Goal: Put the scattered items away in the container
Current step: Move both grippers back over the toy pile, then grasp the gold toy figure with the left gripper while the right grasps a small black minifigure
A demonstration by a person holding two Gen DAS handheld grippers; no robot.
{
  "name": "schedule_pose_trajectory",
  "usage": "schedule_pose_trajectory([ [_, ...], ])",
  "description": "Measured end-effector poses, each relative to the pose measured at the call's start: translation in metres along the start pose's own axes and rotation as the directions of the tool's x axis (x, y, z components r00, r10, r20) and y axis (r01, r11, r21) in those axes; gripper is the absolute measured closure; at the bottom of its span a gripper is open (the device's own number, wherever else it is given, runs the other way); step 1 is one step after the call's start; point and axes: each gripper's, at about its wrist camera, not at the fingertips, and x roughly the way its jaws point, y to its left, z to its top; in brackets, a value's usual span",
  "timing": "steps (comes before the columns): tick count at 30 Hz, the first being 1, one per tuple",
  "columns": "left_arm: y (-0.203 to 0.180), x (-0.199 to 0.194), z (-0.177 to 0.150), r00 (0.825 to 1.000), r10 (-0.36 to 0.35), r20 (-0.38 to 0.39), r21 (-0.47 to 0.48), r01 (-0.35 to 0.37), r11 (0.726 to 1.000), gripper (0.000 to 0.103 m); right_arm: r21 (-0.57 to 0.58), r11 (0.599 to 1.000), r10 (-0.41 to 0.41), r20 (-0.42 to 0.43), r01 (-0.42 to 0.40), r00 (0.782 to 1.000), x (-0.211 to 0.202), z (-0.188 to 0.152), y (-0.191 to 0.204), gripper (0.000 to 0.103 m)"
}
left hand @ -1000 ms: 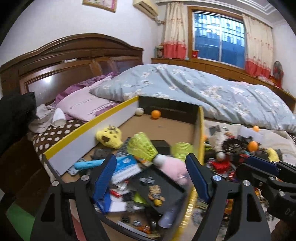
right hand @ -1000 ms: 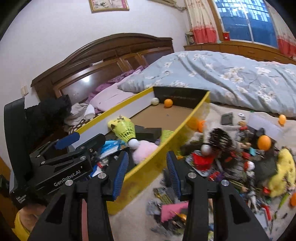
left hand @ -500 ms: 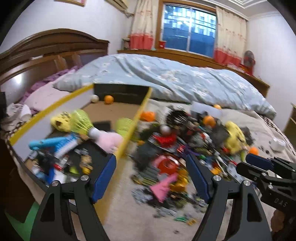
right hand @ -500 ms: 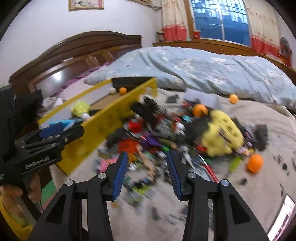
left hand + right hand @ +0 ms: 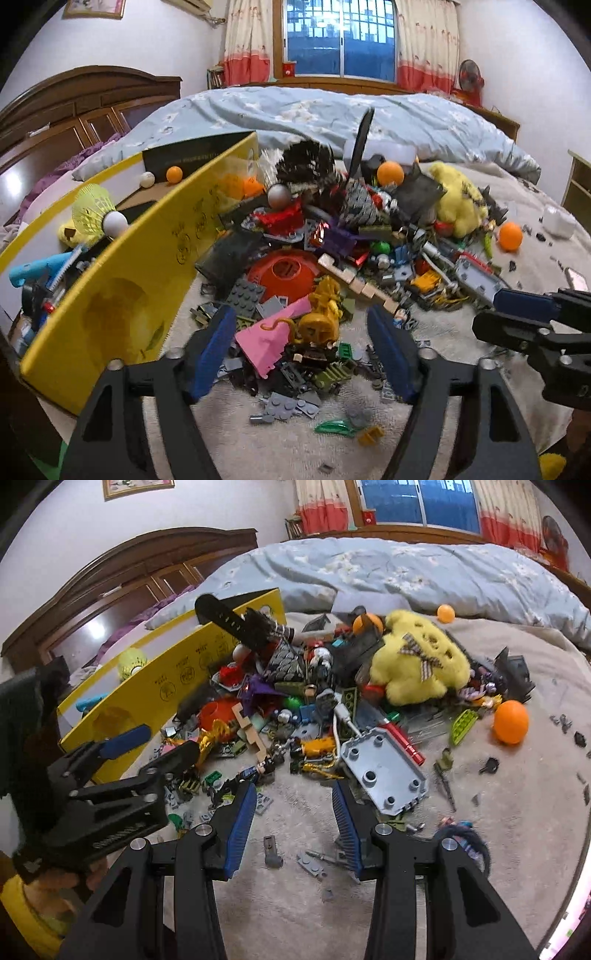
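nearest, the left gripper (image 5: 301,349) and right gripper (image 5: 293,818) both hover spread and empty over the scattered items (image 5: 332,266), most of them on the blanket (image 5: 480,830). beyond, the yellow container (image 5: 122,295) already holds a shuttlecock (image 5: 92,212) and more; its printed marks are unreadable. much tidying seems left.

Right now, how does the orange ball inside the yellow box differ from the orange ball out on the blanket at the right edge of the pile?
The orange ball in the box is already inside the yellow box, at its far end beside a white ball; the orange ball on the blanket lies loose, clear of the pile's edge. The boxed one sits farther from the left gripper and shows smaller. Both are plain, round and orange.
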Motion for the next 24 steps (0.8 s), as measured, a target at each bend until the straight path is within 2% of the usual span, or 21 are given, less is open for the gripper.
schedule_pose_trajectory([
  [4,-0.005,0.012,-0.006,1.0,-0.007,-0.011,0.026,0.008,1.0,0.048,0.004,1.0,0.009,-0.014,-0.009,1.0,0.007,-0.002,0.0,0.059],
  [6,-0.006,0.018,-0.007,1.0,-0.001,-0.013,0.037,0.002,0.999,0.056,0.005,1.0,0.013,-0.019,-0.013,1.0,0.009,-0.001,0.003,0.059],
  [8,-0.006,0.019,-0.006,1.0,-0.005,-0.003,0.038,0.005,0.999,0.058,0.002,1.0,0.016,-0.022,-0.016,1.0,0.011,-0.002,0.004,0.059],
  [18,0.003,-0.01,0.008,0.996,-0.053,0.072,0.007,0.053,0.999,0.059,-0.004,0.997,0.075,-0.06,-0.075,0.995,0.032,0.001,0.017,0.059],
  [19,0.005,-0.013,0.009,0.995,-0.056,0.077,0.003,0.056,0.998,0.065,-0.005,0.997,0.079,-0.066,-0.079,0.995,0.035,0.001,0.018,0.059],
  [21,0.009,-0.016,0.012,0.996,-0.054,0.07,-0.011,0.055,0.998,0.091,-0.013,0.997,0.077,-0.081,-0.078,0.994,0.045,0.002,0.023,0.059],
  [24,0.018,-0.014,0.013,0.996,-0.068,0.052,-0.041,0.07,0.997,0.092,-0.04,0.997,0.066,-0.086,-0.07,0.994,0.056,0.004,0.032,0.059],
])
